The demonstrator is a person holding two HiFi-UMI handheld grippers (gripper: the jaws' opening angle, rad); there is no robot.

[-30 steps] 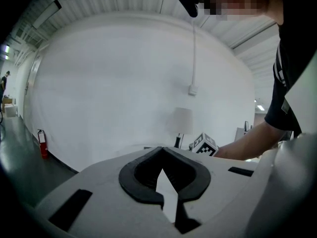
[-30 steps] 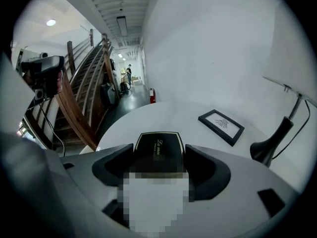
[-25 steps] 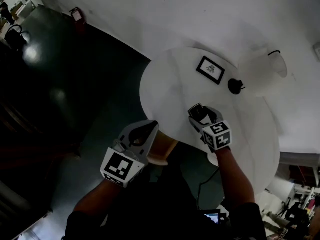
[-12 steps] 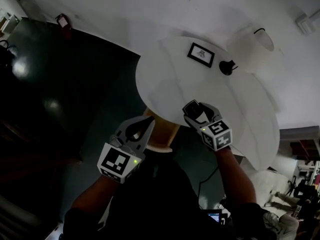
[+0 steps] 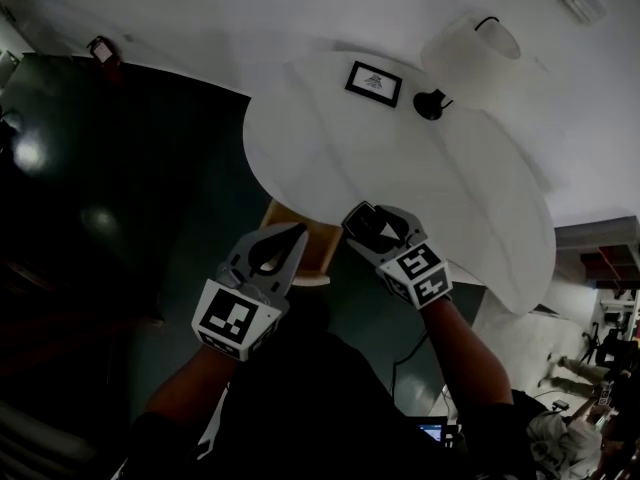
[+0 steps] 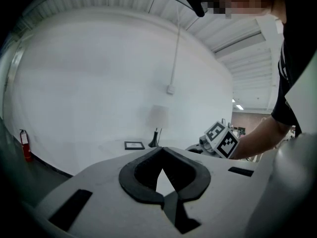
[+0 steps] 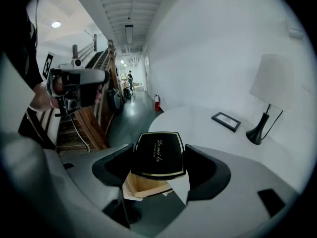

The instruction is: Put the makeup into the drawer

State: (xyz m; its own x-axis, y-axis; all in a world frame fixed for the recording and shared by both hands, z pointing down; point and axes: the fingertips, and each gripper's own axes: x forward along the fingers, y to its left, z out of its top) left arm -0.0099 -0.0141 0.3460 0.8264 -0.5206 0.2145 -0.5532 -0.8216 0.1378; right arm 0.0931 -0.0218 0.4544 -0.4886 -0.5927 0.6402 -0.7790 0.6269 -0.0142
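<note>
Makeup (image 7: pixel 157 155) clamped in my right claw (image 5: pixel 372 230), over the open drawer (image 5: pixel 325 250) at the surface (image 5: pixel 450 168) edge | drawer directly beneath, so I judge lowering comes next | left claw (image 6: pixel 162 150) closed, empty, beside drawer

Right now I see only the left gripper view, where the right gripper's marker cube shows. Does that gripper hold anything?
Observer: Yes, the right gripper is shut on a black makeup case with gold print.
Operator: Is the drawer open?
Observer: Yes, the wooden drawer stands open under the table's edge.
Operator: Where is the case?
Observer: Beside the drawer, at the table's edge, not inside it yet.
</note>
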